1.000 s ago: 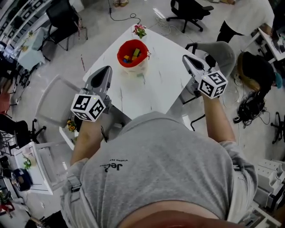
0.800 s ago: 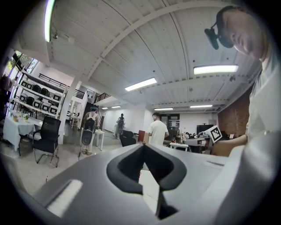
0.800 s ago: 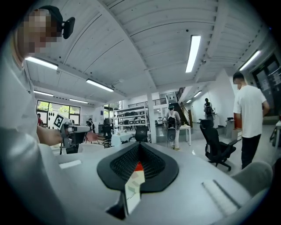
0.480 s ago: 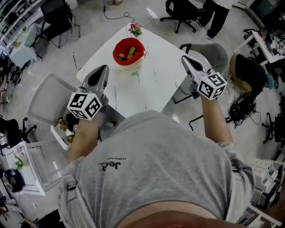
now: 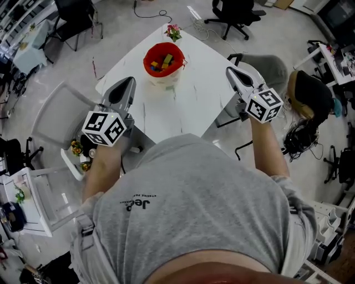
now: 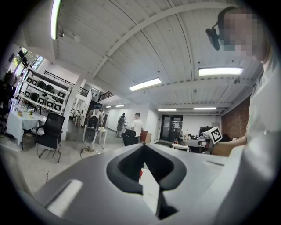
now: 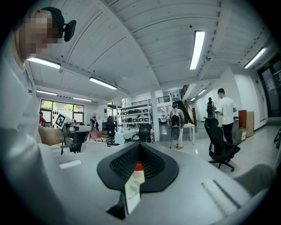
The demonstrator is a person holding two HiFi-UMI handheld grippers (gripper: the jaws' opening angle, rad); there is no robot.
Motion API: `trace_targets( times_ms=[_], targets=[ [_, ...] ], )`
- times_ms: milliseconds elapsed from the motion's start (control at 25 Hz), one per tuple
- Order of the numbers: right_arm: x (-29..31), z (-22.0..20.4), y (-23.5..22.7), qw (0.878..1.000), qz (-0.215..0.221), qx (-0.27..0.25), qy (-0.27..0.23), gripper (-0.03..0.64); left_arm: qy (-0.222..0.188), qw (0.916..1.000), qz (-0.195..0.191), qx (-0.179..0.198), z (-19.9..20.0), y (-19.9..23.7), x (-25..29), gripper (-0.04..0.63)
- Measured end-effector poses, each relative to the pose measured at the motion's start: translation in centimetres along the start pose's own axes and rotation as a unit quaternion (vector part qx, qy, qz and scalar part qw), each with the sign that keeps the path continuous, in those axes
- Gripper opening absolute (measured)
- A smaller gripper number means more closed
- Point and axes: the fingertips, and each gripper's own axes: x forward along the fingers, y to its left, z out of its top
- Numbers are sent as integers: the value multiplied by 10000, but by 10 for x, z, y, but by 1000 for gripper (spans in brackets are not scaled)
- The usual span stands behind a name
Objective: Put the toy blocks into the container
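Observation:
A red container [image 5: 163,60] holding several coloured toy blocks [image 5: 165,61] stands at the far side of the white table [image 5: 199,97]. My left gripper [image 5: 130,81] hovers over the table's near left edge, shut and empty. My right gripper [image 5: 229,71] hangs at the table's right edge, also shut with nothing in it. In the left gripper view the shut jaws [image 6: 143,144] point level across the room, with a sliver of the red container [image 6: 141,174] below them. In the right gripper view the shut jaws [image 7: 139,143] frame the red container [image 7: 138,166] and the table.
A small flower pot [image 5: 173,32] sits at the table's far corner. A grey chair [image 5: 273,66] stands right of the table, another chair [image 5: 55,119] to its left, and a black office chair [image 5: 236,14] beyond. A dark bag and cables [image 5: 308,94] lie at right.
Both grippers stay shut and in nearly the same place. The head view has shifted slightly, and the standing person at the top right has left it.

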Motion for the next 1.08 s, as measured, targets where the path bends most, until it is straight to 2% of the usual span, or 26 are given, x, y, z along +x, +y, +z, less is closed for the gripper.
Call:
trace_targets(
  times_ms=[240,1080],
  targets=[
    [6,-1,0,9999,36,-147,28,2,-3,10000,30,-41,-3,4,1,57],
    [10,-4,4,9996,135,-196,121,2,21,10000,19,-13,-5,2,0,57]
  ],
)
